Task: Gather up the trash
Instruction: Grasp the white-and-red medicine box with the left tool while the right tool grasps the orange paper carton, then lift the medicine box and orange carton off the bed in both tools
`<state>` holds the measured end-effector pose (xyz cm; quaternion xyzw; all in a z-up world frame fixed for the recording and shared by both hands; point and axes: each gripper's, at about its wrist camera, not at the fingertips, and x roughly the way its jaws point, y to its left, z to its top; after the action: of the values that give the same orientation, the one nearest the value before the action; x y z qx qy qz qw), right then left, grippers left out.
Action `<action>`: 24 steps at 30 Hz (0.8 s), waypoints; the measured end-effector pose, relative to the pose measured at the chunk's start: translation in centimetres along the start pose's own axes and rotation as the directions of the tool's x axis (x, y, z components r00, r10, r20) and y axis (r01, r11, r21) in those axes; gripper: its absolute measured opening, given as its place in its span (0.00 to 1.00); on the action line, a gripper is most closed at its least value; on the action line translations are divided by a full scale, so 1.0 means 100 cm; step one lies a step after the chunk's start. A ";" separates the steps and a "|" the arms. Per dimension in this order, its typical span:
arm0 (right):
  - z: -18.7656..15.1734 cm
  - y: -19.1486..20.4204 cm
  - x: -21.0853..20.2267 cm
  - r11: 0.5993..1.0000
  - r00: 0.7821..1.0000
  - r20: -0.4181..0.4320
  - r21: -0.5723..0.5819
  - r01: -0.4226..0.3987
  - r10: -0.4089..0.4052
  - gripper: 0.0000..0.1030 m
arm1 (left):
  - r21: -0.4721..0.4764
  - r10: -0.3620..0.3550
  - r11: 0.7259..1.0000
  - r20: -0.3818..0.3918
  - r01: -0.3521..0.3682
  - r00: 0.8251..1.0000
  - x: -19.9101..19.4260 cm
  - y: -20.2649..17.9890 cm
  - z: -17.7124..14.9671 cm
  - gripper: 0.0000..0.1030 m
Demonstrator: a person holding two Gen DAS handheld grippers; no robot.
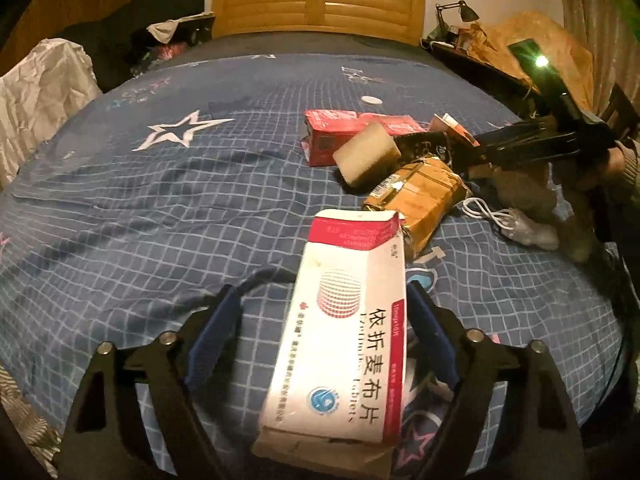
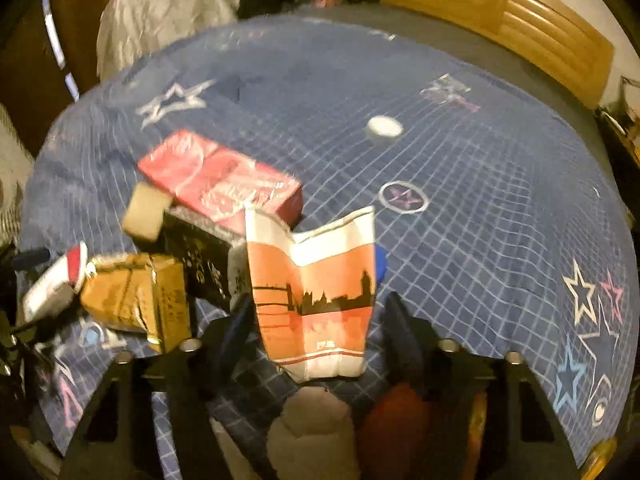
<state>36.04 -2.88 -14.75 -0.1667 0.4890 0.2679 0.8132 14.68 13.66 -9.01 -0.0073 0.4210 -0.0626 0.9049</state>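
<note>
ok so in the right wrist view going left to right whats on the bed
gold packet → black box → orange skyline carton held in the right gripper → white cap

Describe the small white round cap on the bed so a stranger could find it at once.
Start at the wooden headboard and come down onto the blue grid bedspread. Just beyond the pile of boxes, past the red box, lies the white round cap, alone on the fabric. It is the only small, flat, round item; everything nearby is boxy or crumpled.
</note>
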 end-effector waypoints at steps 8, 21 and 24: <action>-0.005 0.006 -0.049 1.000 0.981 0.193 -0.006 0.023 -0.022 0.37 | -0.020 -0.019 1.000 0.024 0.019 1.000 -0.001 -0.003 -0.002 0.49; -0.133 0.040 -0.259 0.987 0.878 0.469 0.161 0.024 -0.098 0.37 | 0.001 -0.071 0.997 0.049 0.071 0.996 -0.049 -0.030 -0.017 0.49; -0.197 0.045 -0.254 0.958 0.920 0.367 0.284 0.030 -0.138 0.37 | 0.037 -0.117 0.993 0.049 0.115 0.992 -0.054 -0.054 -0.021 0.49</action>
<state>9.81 -16.73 -1.55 -0.0187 0.3452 0.1900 0.9189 9.10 9.01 -5.89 -0.0181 0.3955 -0.1222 0.9101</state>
